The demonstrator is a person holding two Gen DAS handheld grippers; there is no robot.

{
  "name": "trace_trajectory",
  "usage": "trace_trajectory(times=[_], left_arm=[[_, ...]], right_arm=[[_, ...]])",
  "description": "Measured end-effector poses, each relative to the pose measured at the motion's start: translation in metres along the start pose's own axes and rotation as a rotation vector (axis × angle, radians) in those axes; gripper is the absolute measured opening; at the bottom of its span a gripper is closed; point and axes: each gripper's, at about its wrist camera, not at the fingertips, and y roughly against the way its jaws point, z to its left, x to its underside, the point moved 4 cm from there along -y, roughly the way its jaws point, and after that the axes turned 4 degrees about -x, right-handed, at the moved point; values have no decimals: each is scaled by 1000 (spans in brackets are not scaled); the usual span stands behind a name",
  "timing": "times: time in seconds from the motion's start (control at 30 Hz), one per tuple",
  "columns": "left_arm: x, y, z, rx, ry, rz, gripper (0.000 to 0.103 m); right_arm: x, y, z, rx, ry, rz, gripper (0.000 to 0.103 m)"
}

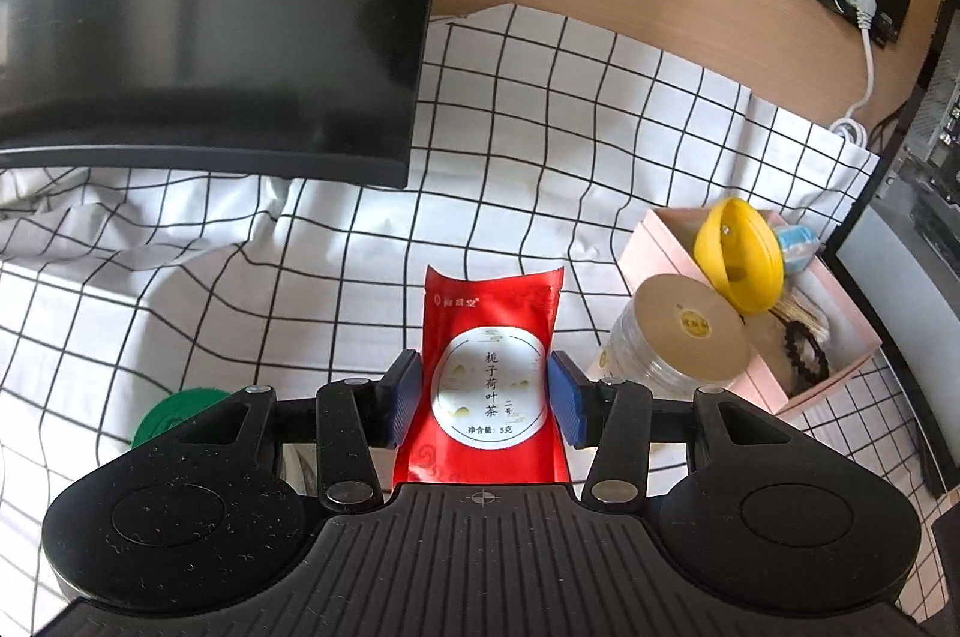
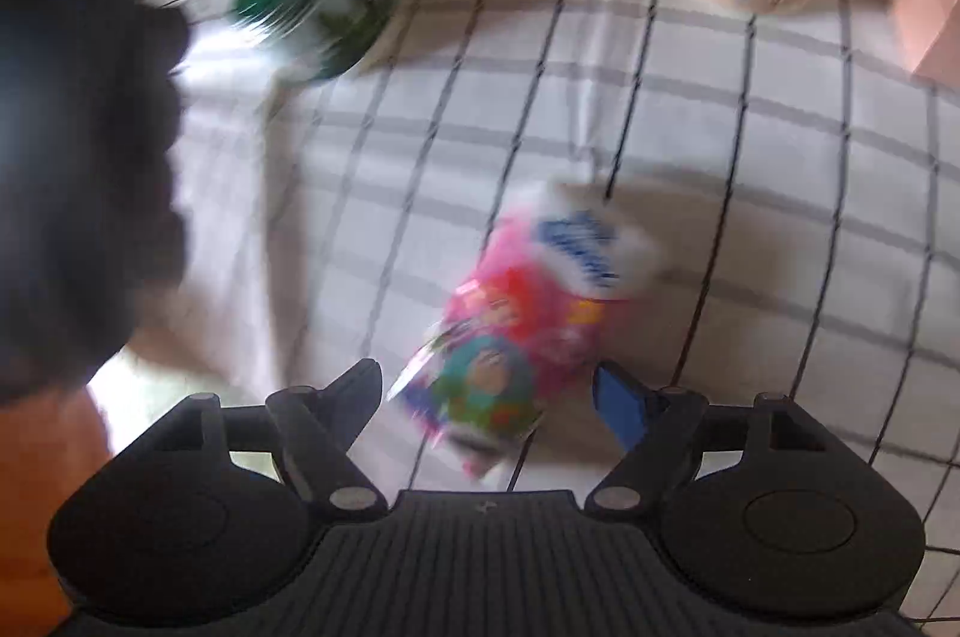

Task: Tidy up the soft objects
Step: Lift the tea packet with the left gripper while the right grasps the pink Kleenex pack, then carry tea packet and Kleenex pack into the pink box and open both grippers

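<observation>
**Red tea sachet clamped on the left, colourful packet lying loose under the wide right gripper**

The left gripper (image 1: 487, 400) has its blue pads pressed against both edges of a red tea sachet (image 1: 492, 367), which stands upright between them. Just to its left and low, a green lid (image 1: 157, 421) peeks out behind the gripper body. To its right, close by, stands a clear jar with a tan lid (image 1: 678, 337), touching a pink box (image 1: 810, 331) that holds a yellow folded piece (image 1: 738, 259) and dark bead bracelets (image 1: 804, 361). Farther off, up and left, a black monitor (image 1: 210, 6) overhangs the checked cloth (image 1: 540, 156) on the table.

The right gripper (image 2: 489, 394) is spread wide and grips nothing; a pink, blurred snack packet (image 2: 522, 325) lies on the cloth between and just beyond its fingertips, with gaps either side. Beyond it, to the left, a green-capped jar (image 2: 312, 12) lies tilted.
</observation>
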Motion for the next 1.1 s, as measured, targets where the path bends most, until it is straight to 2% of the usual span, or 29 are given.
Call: trace_trajectory(times=[0.07,0.13,0.2,0.23,0.33,0.43,0.57,0.67,0.77,0.9,1.1], left_arm=[[-1,-3,2,8,-2,3,51],[-1,-6,4,9,1,10,51],[-1,-8,7,12,5,18,51],[-2,-8,8,13,8,20,51],[-4,-4,10,12,28,14,51],[-7,2,9,11,44,1,51],[-15,13,1,6,54,-25,51],[-26,25,-5,9,68,-56,51],[-43,38,-18,16,73,-99,51],[-68,47,-53,74,77,-143,51],[-88,26,-127,207,74,-134,51]], right_arm=[[-2,-7,10,91,47,-40,80],[1,-13,27,223,163,-83,79],[7,-16,39,299,255,-110,69],[10,-15,41,309,284,-115,62],[9,2,37,268,277,-118,52],[-5,32,28,250,245,-151,50],[-22,86,24,154,223,-216,50],[-35,140,27,123,256,-326,50],[-45,195,19,153,295,-453,50],[-55,263,-12,228,297,-619,50],[-63,320,-80,360,201,-794,51]])
